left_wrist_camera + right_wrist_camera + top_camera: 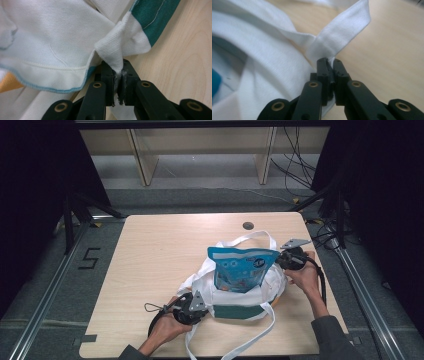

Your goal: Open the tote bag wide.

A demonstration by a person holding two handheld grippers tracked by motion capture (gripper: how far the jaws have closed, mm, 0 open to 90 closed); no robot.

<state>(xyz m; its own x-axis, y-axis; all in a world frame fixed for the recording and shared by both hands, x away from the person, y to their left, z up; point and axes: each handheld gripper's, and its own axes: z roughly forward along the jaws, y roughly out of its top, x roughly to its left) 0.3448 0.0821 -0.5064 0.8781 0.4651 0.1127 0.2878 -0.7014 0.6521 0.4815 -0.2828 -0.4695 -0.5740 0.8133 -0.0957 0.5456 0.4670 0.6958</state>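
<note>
A white cloth tote bag [272, 282] with a green band lies on the wooden table [160, 255]. A blue snack pouch [240, 269] stands half inside its mouth. My left gripper [201, 308] is at the bag's near left corner, shut on a fold of white cloth [113, 53] beside the green band [155, 17]. My right gripper [281, 259] is at the bag's far right side, shut on the white strap [337, 40] where it joins the bag rim [262, 50]. A second strap [250, 337] trails toward the table's front edge.
A round cable hole [248, 225] sits near the table's far edge. Light wooden shelving [200, 150] stands beyond the table, with cables [300, 165] on the floor at the right. A metal rail [367, 305] runs along the right side.
</note>
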